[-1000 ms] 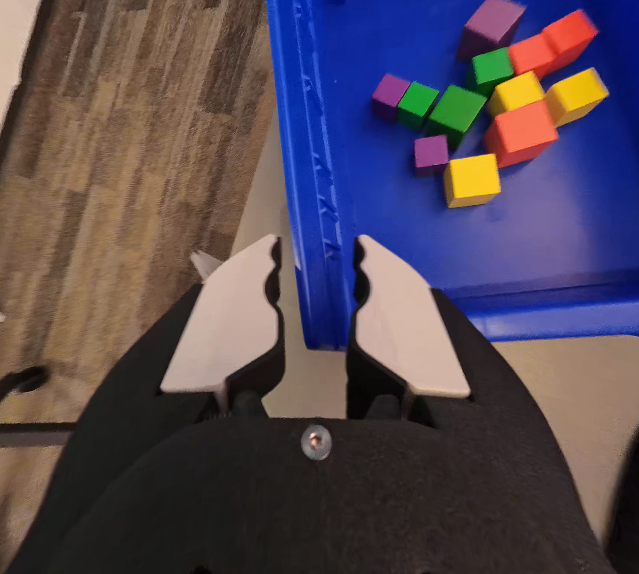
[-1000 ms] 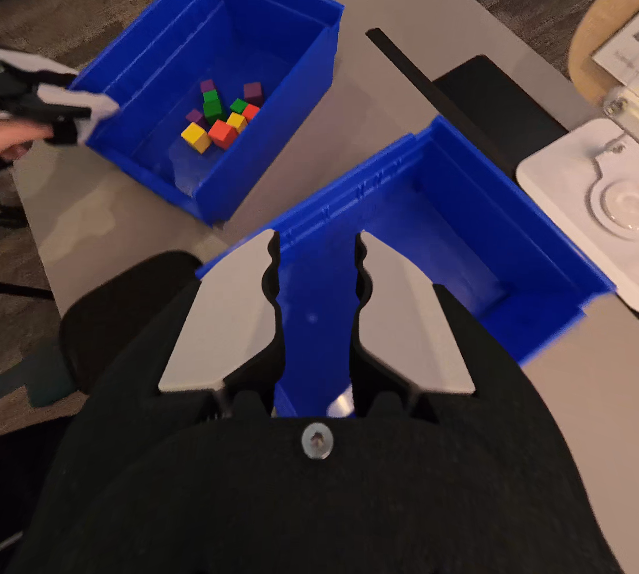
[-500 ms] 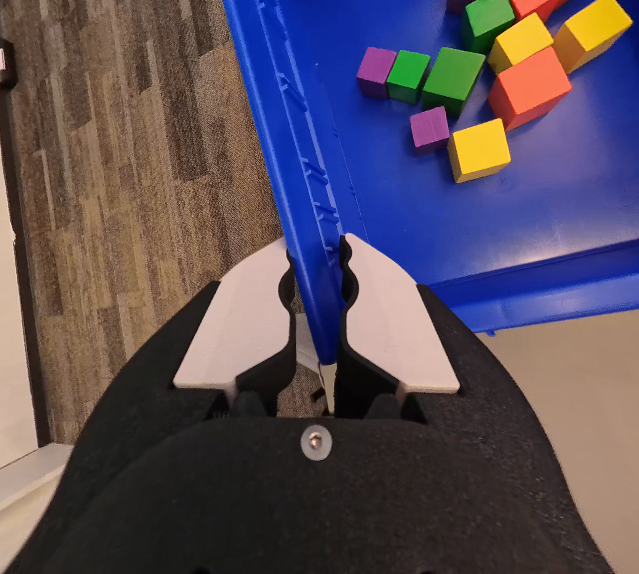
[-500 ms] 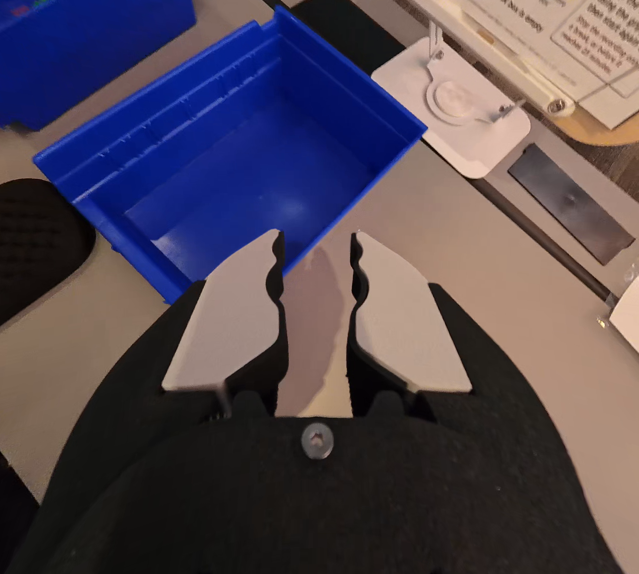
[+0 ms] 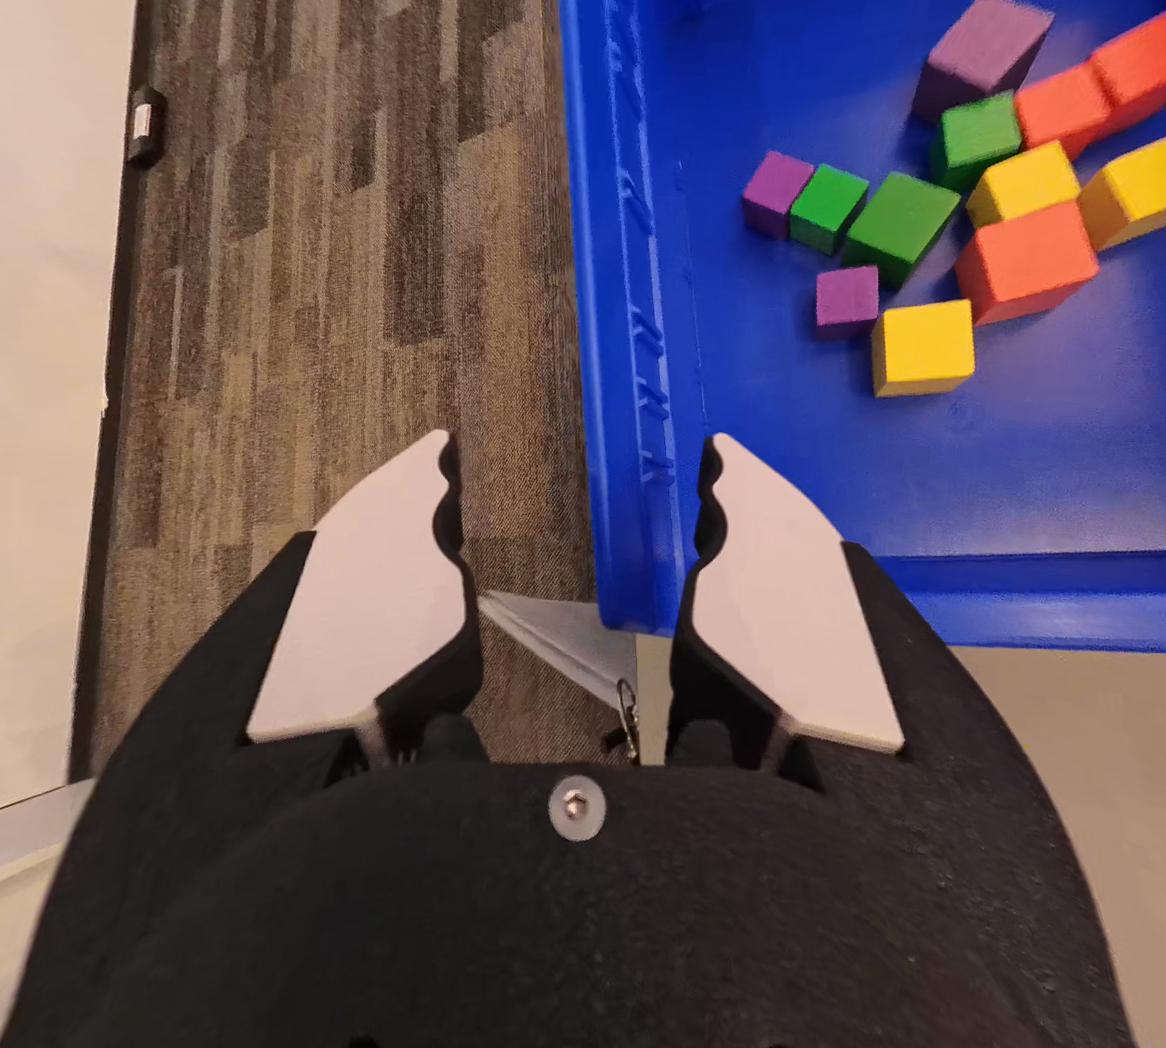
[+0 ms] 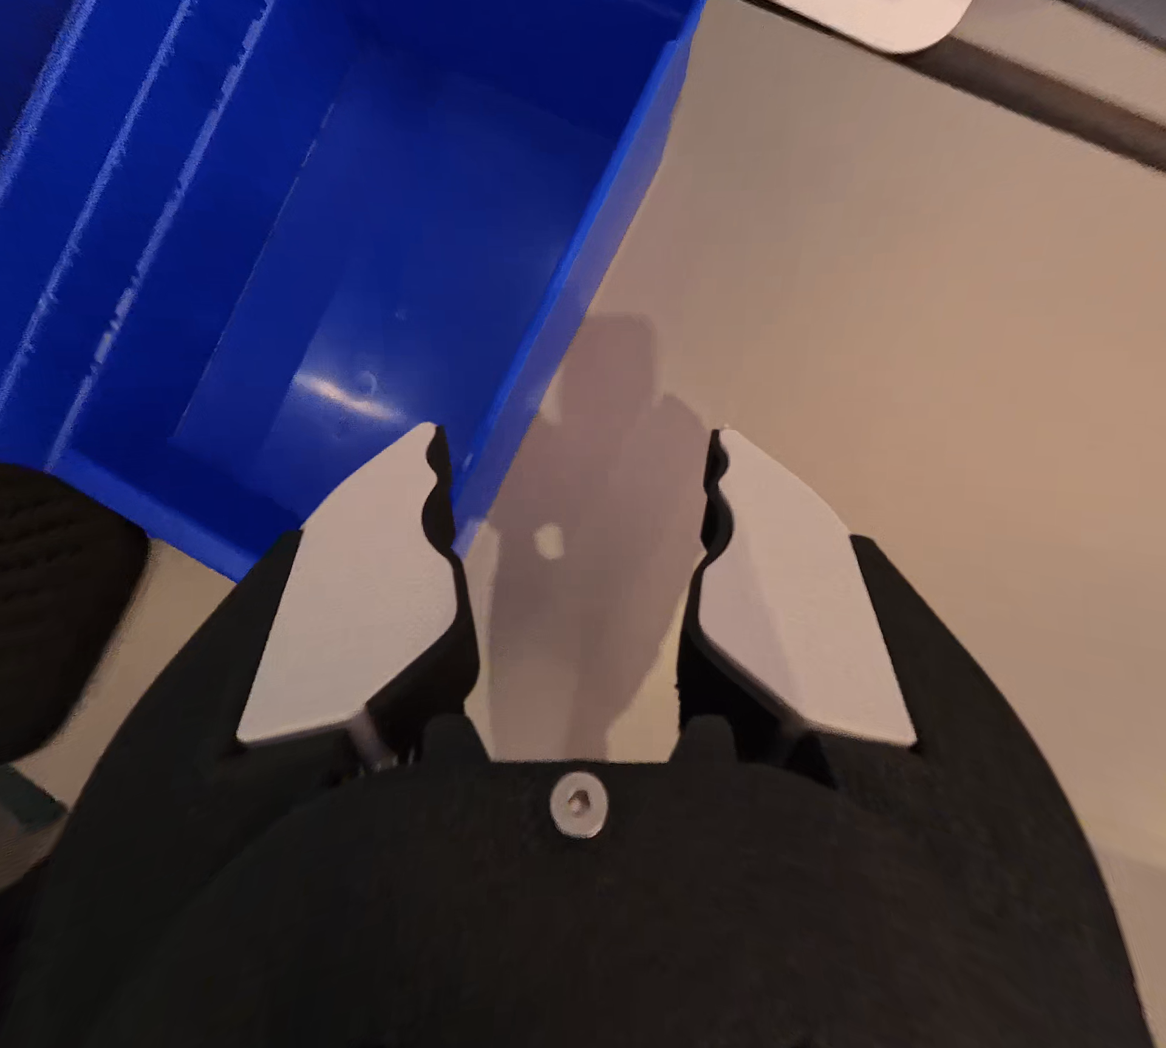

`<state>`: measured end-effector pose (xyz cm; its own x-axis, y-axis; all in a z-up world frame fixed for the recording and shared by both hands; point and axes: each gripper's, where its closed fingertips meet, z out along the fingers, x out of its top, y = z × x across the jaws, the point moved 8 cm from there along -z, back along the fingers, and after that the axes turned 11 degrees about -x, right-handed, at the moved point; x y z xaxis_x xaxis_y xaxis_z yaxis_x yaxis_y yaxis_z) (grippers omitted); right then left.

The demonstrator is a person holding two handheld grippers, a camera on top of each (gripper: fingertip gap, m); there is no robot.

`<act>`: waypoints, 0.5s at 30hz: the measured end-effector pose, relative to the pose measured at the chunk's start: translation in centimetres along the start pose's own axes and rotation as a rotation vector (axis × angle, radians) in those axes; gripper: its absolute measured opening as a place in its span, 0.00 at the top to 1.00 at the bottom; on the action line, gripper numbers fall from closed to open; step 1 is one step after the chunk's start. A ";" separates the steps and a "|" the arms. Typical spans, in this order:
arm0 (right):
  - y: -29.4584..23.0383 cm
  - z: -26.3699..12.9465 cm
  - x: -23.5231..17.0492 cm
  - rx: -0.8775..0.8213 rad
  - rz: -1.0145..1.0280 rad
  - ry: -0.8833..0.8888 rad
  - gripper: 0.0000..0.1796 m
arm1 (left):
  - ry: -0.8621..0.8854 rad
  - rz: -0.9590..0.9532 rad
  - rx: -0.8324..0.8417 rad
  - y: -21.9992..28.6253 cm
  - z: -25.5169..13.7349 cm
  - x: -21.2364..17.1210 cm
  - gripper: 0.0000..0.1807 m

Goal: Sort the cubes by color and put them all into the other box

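Twelve or so cubes (image 5: 934, 235) sit clustered on the floor of the blue box (image 5: 637, 323) in the left wrist view: purple, green, orange, yellow, all mixed, several touching. None picked yet, so sorting hasn't begun as far as I can judge.

Left gripper (image 5: 577, 440) is spread wide, nothing between the fingers, w/ the box's side wall running up between them; one finger hangs over the carpet (image 5: 328, 260), the other over the box interior. Box corner sits right at the table (image 5: 946, 702) edge. Risk no. 1: if those fingers come down or swing sideways here they catch the wall and could nudge the box toward the edge, maybe off it.

Right gripper (image 6: 574, 437) also spread, empty, over bare table just beside the other box (image 6: 631, 197), which holds no cubes. Its left finger overlaps the box's near corner in view; a careless drop could clip the rim.

Risk no. 2: cubes are packed tight, so closing on one prob. drags or pinches a neighbor of another color. The lone yellow cube (image 5: 922, 345) and small purple cube (image 5: 847, 301) near the front look like the easier first picks. View is a bit blurred, so aim may be off.
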<state>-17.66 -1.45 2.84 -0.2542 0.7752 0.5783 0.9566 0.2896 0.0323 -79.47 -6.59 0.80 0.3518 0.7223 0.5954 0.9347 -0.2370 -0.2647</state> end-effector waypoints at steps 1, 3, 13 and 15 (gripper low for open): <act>-0.4 0.6 0.3 0.019 0.034 -0.009 0.57 | 0.036 -0.022 0.007 -0.1 -0.7 0.3 0.59; -1.4 1.8 0.9 0.060 0.085 -0.041 0.55 | 0.112 -0.056 0.027 -0.1 -2.5 0.9 0.57; -3.9 8.5 1.1 -0.107 0.025 -0.432 0.93 | 0.338 -0.192 -0.012 8.2 -9.5 2.1 0.64; -3.8 8.6 1.2 -0.086 0.044 -0.444 0.94 | 0.398 -0.249 -0.099 11.0 -9.8 2.2 0.66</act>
<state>-22.80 3.20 -3.55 -0.2313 0.9570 0.1753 0.9715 0.2178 0.0934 -67.90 -13.97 6.58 0.0903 0.4644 0.8810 0.9865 -0.1628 -0.0153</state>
